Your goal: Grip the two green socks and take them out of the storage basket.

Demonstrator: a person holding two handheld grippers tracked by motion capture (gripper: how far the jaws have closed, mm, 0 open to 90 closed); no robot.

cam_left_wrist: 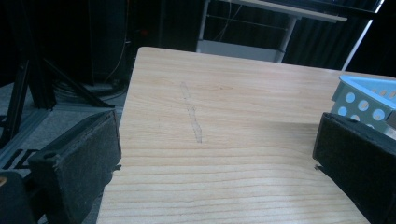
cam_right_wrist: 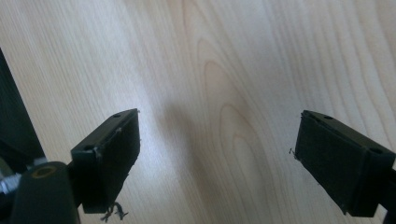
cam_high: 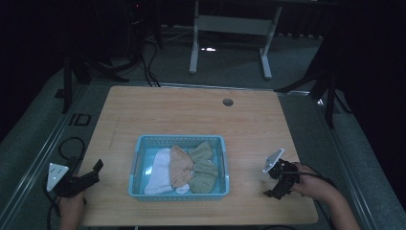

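Bare wood was seen on the table (cam_high: pixel 191 110) across the whole far half, broken only by a small round grommet (cam_high: pixel 228 102) near the far edge. The middle of the near half was blocked by the blue basket (cam_high: pixel 179 193), packed with folded cloths (cam_high: pixel 184 167). Open strips were left on both sides of it. The left gripper (cam_high: pixel 88 175) was held in the left strip, jaws wide apart, basket corner just beside one jaw. The right gripper (cam_high: pixel 279 184) was held over clear wood, jaws wide apart, well apart from the basket.
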